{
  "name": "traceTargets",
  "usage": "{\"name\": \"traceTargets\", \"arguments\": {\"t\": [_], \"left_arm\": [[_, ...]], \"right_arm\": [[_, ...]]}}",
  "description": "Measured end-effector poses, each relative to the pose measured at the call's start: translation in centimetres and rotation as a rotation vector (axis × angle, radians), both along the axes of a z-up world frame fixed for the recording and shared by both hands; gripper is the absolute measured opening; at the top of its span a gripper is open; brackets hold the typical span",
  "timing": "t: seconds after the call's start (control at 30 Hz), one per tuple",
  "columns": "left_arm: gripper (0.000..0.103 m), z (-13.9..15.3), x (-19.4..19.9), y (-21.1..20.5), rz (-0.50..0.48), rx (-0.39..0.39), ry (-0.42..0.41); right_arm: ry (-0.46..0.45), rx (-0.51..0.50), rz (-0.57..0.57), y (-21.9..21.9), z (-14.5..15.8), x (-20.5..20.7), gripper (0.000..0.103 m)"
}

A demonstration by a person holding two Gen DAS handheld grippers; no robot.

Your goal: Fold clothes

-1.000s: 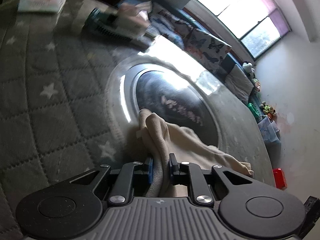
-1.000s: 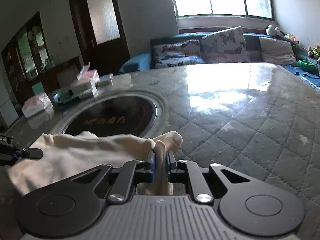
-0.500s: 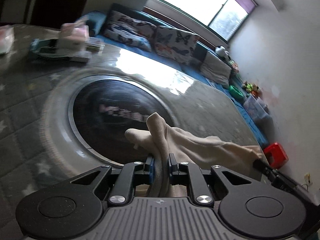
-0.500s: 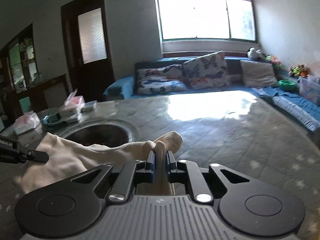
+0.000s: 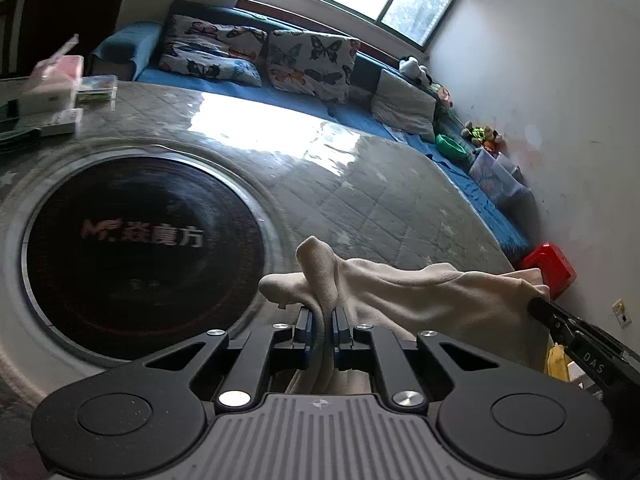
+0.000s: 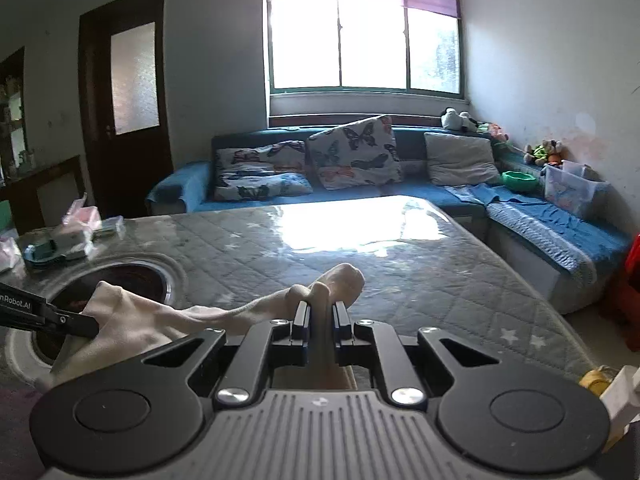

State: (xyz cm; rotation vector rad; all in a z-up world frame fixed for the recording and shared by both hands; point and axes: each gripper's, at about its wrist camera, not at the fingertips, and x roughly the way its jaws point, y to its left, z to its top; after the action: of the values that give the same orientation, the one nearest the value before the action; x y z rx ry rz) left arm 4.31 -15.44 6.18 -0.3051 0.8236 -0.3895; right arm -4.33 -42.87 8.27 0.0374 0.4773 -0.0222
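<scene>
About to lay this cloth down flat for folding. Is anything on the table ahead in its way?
Nothing visible. Both claws, left and right, grip the cloth; the table ahead is bare. The boxes sit far left.

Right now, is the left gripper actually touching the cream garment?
Touching. The left wrist view shows the left gripper shut on a fold of the cream garment, cloth pinched between both fingers.
</scene>
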Motion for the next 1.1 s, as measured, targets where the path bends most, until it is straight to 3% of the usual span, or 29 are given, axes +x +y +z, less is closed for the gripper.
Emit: {"name": "traceTargets", "arguments": {"t": [0.5,1.1], "left_arm": [[0.01,-0.4,1.7,-4.7,-0.062,0.074,-0.02],[0.01,-2.9,1.9,-4.6,-0.083,0.115,0.035]], "right_arm": [[0.013,-0.026,-0.076,-2.6,-0.7,1.8,0.01],[0.13,-0.07,-0.121,-3.7,-4.5,4.4,0.01]]}}
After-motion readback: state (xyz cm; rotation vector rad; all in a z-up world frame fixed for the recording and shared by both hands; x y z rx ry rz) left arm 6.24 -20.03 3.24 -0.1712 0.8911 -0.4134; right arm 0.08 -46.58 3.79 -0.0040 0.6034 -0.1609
